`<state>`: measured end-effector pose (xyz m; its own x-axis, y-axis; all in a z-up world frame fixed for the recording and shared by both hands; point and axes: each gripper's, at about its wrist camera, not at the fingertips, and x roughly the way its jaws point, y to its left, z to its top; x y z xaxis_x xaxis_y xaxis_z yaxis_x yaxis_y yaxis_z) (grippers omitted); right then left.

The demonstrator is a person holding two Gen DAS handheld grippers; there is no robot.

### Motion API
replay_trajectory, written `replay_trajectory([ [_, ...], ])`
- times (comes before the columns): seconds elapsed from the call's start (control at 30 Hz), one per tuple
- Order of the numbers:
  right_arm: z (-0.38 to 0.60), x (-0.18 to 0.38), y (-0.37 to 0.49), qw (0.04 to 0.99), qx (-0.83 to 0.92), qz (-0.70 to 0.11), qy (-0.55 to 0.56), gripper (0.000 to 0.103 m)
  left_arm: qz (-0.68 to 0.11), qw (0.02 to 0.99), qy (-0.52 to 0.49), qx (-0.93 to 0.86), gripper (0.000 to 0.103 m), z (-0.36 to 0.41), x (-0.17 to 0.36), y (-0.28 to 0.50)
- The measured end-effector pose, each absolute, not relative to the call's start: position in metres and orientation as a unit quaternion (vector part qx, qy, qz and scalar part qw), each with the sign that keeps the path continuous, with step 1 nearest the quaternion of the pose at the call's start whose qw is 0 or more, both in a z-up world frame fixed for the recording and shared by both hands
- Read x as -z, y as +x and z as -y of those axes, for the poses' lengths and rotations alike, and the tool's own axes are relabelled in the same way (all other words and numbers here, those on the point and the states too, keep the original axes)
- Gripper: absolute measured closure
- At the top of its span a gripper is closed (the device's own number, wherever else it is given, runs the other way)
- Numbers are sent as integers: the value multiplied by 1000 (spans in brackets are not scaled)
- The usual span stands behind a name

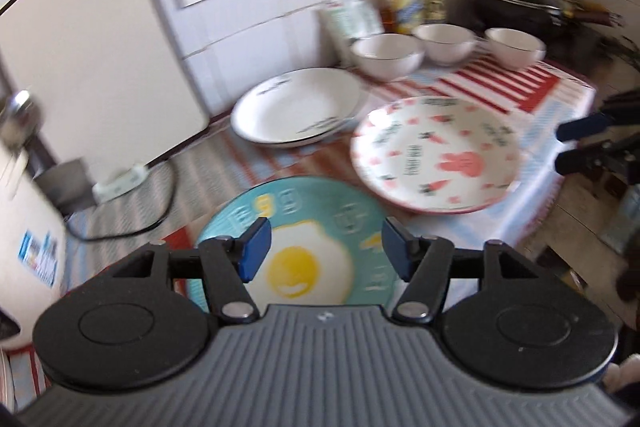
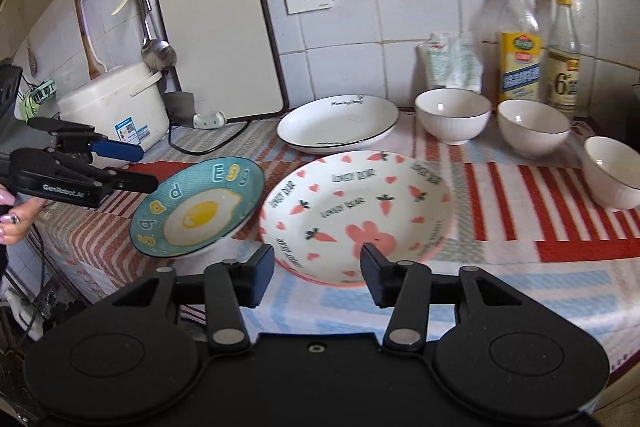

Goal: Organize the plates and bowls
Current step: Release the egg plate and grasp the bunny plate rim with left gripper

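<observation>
A teal fried-egg plate (image 1: 304, 247) (image 2: 200, 207) is tilted, its right side raised off the cloth. My left gripper (image 1: 326, 249) (image 2: 136, 167) hovers over its left part with jaws open and apart from it in the left wrist view. A pink rabbit-and-carrot plate (image 2: 356, 215) (image 1: 436, 155) lies beside it. My right gripper (image 2: 318, 273) is open and empty at that plate's near rim; it also shows in the left wrist view (image 1: 576, 143). A white deep plate (image 2: 336, 123) (image 1: 296, 107) sits behind. Three white bowls (image 2: 452, 115) (image 2: 532, 127) (image 2: 612, 171) stand at the back right.
A cutting board (image 2: 220, 35) leans on the tiled wall beside a white rice cooker (image 2: 116, 107) with its cord. Two bottles (image 2: 520, 43) and a packet (image 2: 452, 63) stand behind the bowls. A dark pan (image 1: 516, 7) is far right. The counter's front edge (image 2: 520, 311) is near.
</observation>
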<state>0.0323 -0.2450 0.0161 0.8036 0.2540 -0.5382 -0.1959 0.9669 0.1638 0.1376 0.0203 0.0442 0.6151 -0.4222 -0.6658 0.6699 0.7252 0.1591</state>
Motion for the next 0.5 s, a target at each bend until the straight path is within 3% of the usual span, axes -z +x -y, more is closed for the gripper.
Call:
replay_trajectory([
  [0.2, 271, -19, 12, 957, -104, -271, 20, 41, -321, 856, 242, 324, 37, 32, -45, 132],
  [0.33, 282, -13, 5, 965, -102, -242, 0, 37, -338, 844, 247, 336, 23, 58, -38, 145],
  [0.5, 293, 4, 12, 969, -104, -222, -18, 34, -357, 836, 258, 328, 23, 88, -24, 173],
])
